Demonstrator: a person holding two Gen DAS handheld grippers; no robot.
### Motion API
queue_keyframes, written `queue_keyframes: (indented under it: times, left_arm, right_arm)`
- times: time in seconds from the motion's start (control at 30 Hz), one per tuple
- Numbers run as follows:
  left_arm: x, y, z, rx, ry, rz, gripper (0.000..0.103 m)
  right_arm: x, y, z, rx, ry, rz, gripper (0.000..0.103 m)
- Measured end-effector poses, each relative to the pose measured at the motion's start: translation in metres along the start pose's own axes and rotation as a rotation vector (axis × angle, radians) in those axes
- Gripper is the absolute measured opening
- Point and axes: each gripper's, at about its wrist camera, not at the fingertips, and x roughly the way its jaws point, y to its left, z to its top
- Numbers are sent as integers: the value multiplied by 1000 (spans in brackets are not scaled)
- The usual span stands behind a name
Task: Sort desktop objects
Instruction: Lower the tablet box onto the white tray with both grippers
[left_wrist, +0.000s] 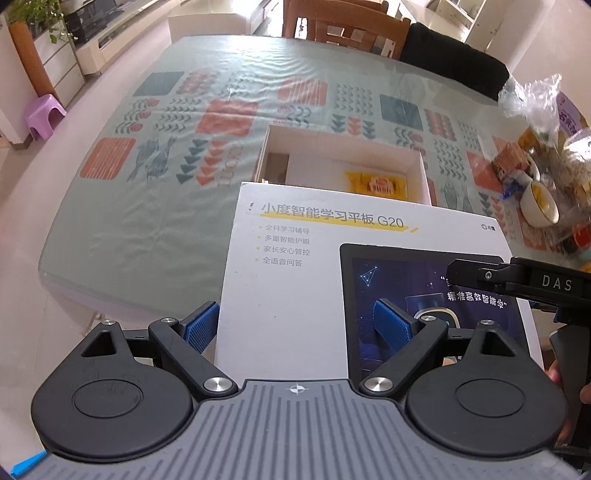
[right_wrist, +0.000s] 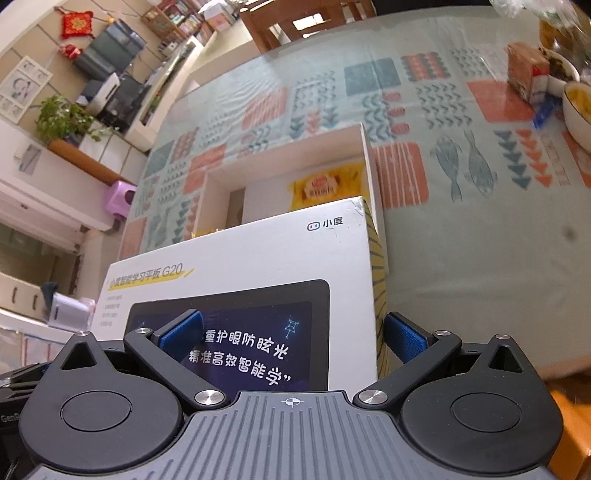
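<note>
A white box lid (left_wrist: 295, 295) printed with a tablet picture is held tilted above the near table edge; it also shows in the right wrist view (right_wrist: 258, 254). My left gripper (left_wrist: 295, 328) is shut on its left edge. My right gripper (right_wrist: 291, 332) is shut on its right edge, and its black fingers (left_wrist: 517, 277) reach in from the right. Beyond the lid stands the open white box base (left_wrist: 417, 162), also seen from the right wrist (right_wrist: 369, 155), with a yellow packet (left_wrist: 376, 182) lying inside.
The table has a patterned green cloth (left_wrist: 166, 206) under glass. At its right side are a white bowl (left_wrist: 539, 206), a small carton (right_wrist: 524, 74) and clear plastic bags (left_wrist: 532, 99). Wooden chairs (left_wrist: 347, 26) stand at the far edge. A purple stool (left_wrist: 44, 114) is on the floor.
</note>
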Motion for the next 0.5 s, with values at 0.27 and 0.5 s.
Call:
queue_keyframes:
  times: [0.27,0.5]
  left_arm:
    - [21,-2,54,15,-8,-20,103]
    - [45,4,102,32,0,-39,103]
  right_arm:
    - [12,7,47,4,-20,-19,103]
    - [34,14,81,12,-52,-45,103]
